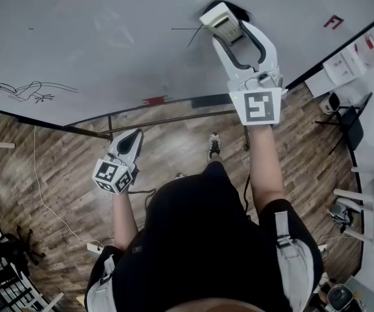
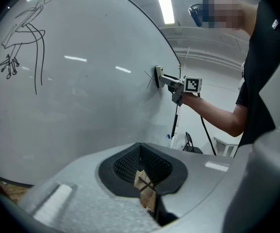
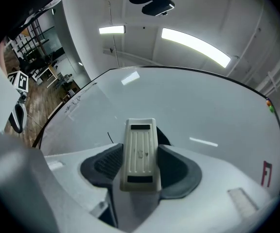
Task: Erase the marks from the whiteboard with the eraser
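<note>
A cream eraser (image 1: 221, 22) (image 3: 140, 154) is pressed flat against the whiteboard (image 1: 109, 38), with my right gripper (image 1: 234, 36) (image 3: 141, 171) shut on it. A thin black stroke (image 1: 188, 30) (image 3: 110, 137) remains just left of the eraser. A black line drawing (image 1: 18, 90) (image 2: 26, 38) sits at the board's far left. My left gripper (image 1: 130, 145) (image 2: 142, 171) hangs low over the floor, away from the board, its jaws closed together with nothing between them but a small tan tag. From the left gripper view, the eraser (image 2: 158, 76) meets the board edge-on.
A red mark (image 1: 332, 23) (image 3: 265, 174) is near the board's right end. The board's tray edge (image 1: 174, 103) runs below. Wooden floor (image 1: 63, 174) with a white cable (image 1: 44, 200) lies beneath; chairs and white furniture (image 1: 359, 129) stand at the right.
</note>
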A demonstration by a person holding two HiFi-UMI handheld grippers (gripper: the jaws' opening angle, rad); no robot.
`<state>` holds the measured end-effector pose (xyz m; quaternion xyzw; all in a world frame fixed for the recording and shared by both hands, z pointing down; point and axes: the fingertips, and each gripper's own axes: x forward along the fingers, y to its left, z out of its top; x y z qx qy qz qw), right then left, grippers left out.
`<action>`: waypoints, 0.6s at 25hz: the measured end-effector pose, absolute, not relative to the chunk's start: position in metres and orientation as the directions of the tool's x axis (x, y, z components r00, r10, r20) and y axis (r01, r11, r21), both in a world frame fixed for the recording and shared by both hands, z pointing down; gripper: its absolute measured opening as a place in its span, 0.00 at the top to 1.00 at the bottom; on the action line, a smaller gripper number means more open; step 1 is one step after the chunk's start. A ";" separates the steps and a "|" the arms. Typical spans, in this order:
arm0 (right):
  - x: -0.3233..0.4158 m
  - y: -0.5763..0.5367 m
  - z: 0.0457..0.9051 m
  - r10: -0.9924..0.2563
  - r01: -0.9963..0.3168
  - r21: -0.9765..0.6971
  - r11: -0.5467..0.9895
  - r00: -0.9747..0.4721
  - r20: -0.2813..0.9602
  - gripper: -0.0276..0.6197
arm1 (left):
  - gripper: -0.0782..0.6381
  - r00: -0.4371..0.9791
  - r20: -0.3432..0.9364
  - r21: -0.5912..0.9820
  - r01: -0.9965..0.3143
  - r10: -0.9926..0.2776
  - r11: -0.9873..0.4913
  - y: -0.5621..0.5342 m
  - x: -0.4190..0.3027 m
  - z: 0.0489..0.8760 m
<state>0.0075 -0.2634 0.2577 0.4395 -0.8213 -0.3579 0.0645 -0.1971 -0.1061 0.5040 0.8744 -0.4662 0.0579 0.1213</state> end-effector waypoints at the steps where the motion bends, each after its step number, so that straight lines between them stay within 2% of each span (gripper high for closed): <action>1: 0.004 -0.263 0.260 -0.766 -0.673 0.643 0.366 -0.610 -0.203 0.60 | 0.88 0.556 0.216 0.159 -0.831 -0.803 -0.533 -0.105 -0.198 0.504; 15: -0.050 -0.249 0.310 -0.689 -0.571 0.648 0.504 -0.718 -0.098 0.60 | 0.88 0.541 0.222 0.152 -0.841 -0.811 -0.519 -0.099 -0.196 0.502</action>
